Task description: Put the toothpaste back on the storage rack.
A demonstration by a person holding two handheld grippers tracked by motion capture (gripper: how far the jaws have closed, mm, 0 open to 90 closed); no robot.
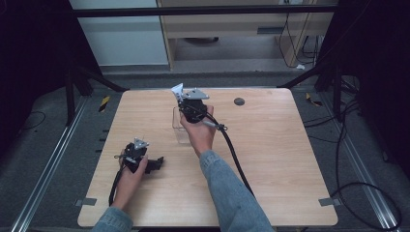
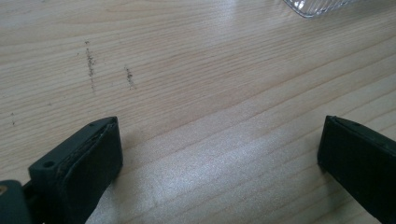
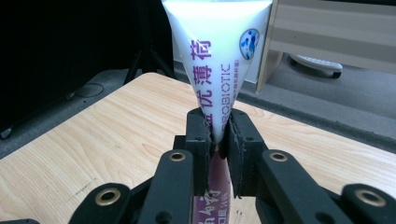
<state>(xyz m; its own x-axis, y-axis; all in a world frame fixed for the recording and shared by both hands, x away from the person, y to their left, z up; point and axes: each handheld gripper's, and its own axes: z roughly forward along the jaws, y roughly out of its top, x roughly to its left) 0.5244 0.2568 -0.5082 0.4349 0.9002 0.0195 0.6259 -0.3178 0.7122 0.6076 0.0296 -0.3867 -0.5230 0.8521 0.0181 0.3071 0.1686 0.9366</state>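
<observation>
My right gripper (image 1: pixel 183 98) (image 3: pixel 218 135) is shut on a white tube (image 1: pixel 177 90) (image 3: pixel 217 56) with purple lettering. The jaws pinch it near its middle, and its flat crimped end points away from the camera. The tube hangs just above a clear plastic cup (image 1: pixel 180 126) that stands upright on the wooden table (image 1: pixel 270 159). My left gripper (image 1: pixel 155 163) (image 2: pixel 219 149) lies low on the table at the front left. Its jaws stand wide apart with only bare wood between them. A ribbed corner of the clear cup (image 2: pixel 317 5) shows at the top of the left gripper view.
A small dark round disc (image 1: pixel 239 101) sits near the table's far edge, right of the cup. Black cables trail from both grippers across the table. Dark stands and floor cables surround the table, and a wooden cabinet (image 1: pixel 232 29) stands behind it.
</observation>
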